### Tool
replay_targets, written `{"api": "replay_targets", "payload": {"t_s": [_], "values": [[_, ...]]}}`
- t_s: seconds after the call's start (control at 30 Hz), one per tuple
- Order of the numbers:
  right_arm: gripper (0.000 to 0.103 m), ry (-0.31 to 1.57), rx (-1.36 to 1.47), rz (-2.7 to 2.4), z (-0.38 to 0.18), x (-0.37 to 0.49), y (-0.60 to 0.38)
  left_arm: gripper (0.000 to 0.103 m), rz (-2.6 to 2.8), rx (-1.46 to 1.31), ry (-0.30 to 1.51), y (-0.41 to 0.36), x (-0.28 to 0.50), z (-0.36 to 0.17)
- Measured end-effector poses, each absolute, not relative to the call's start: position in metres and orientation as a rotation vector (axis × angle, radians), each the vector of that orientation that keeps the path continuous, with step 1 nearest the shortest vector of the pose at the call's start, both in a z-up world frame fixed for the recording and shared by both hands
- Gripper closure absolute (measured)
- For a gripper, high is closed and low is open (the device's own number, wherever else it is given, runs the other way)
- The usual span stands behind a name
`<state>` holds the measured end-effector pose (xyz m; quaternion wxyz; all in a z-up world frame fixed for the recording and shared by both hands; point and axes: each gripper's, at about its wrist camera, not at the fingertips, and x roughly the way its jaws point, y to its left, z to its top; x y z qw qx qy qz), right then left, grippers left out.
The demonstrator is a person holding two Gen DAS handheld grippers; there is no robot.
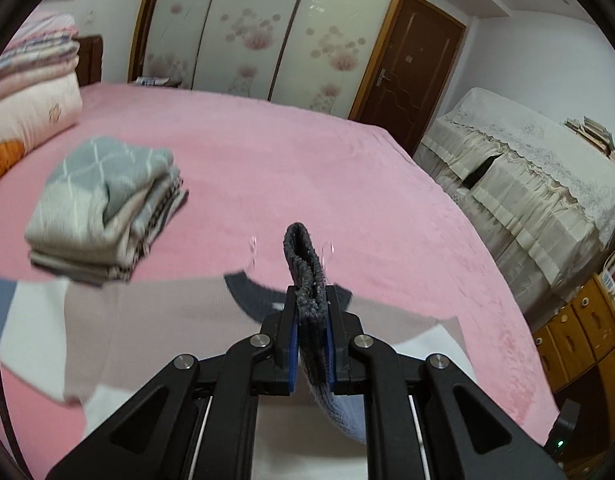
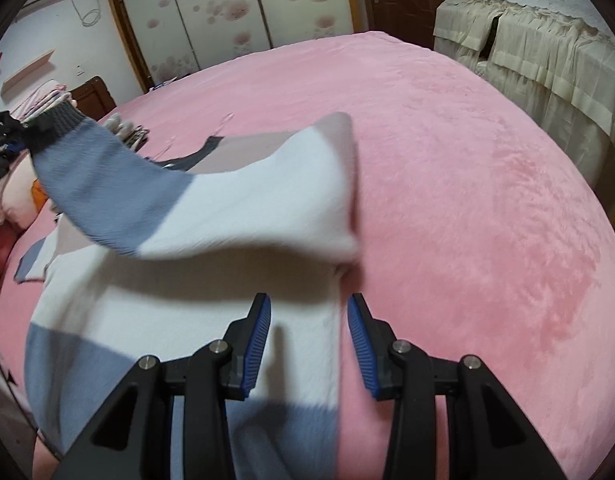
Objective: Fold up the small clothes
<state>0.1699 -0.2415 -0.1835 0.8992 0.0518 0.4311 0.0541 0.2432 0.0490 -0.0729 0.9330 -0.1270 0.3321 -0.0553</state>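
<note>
Left gripper (image 1: 311, 320) clenched on the dark ribbed cuff (image 1: 305, 264) of a sweater sleeve — the cuff stands up between the blue pads, its folded end poking above the fingertips. The sleeve (image 2: 119, 196), blue-grey near the cuff and white farther down, is lifted off the bed and stretches across the body of the sweater (image 2: 179, 320). From the right wrist view the left gripper (image 2: 11, 136) appears at the far left edge, holding that cuff in the air.

Sweater lies flat on the pink bedspread (image 2: 467, 180), colour-blocked: beige at the shoulders, white in the middle, blue-grey at the hem, dark collar (image 1: 251, 292) toward the far side. Its right edge runs just between the right gripper's fingers.

Right gripper (image 2: 309, 344) released — jaws spread apart, nothing between the pads, hovering over the sweater's lower edge.

A stack of folded clothes (image 1: 99, 208), grey-patterned piece on top, sits on the bed beyond the sweater, to the left. Motion blur on the sleeve.
</note>
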Motion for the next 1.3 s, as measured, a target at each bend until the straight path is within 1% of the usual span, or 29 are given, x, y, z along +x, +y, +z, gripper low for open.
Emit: {"api": "replay_targets", "payload": {"t_s": [0.2,0.23,0.27,0.3,0.4,0.43,0.57,0.93,0.97,1.1,1.23,1.27,1.3], "values": [[0.063,0.891,0.095,0.072,-0.194,0.196,-0.243,0.095,-0.081,-0.222,0.653,0.057,0.267,-0.079],[0.064,0.894,0.096,0.064,-0.196,0.2,-0.244,0.095,-0.075,-0.222,0.648,0.058,0.269,-0.082],[0.07,0.895,0.099,0.062,-0.197,0.202,-0.245,0.095,-0.065,-0.225,0.642,0.061,0.272,-0.087],[0.073,0.899,0.105,0.062,-0.199,0.204,-0.245,0.095,-0.055,-0.228,0.642,0.064,0.274,-0.09],[0.076,0.903,0.128,0.063,-0.2,0.205,-0.248,0.095,-0.019,-0.242,0.644,0.078,0.281,-0.105],[0.078,0.899,0.124,0.065,-0.2,0.205,-0.248,0.095,0.0,-0.249,0.646,0.084,0.282,-0.112],[0.079,0.9,0.089,0.055,-0.199,0.202,-0.24,0.095,0.06,-0.294,0.669,0.106,0.279,-0.14],[0.081,0.933,0.071,0.035,-0.207,0.201,-0.236,0.093,0.164,-0.332,0.833,0.141,0.267,-0.23],[0.082,0.939,0.068,0.032,-0.208,0.201,-0.236,0.092,0.166,-0.335,0.842,0.141,0.267,-0.234],[0.081,0.951,0.062,0.028,-0.209,0.203,-0.235,0.081,0.172,-0.382,0.857,0.15,0.265,-0.244],[0.081,0.977,0.072,0.045,-0.205,0.201,-0.236,0.075,0.147,-0.401,0.88,0.156,0.266,-0.243],[0.081,0.988,0.085,0.065,-0.202,0.198,-0.237,0.068,0.139,-0.397,0.885,0.157,0.267,-0.242],[0.081,0.994,0.093,0.083,-0.2,0.196,-0.237,0.058,0.133,-0.39,0.891,0.157,0.267,-0.24]]}}
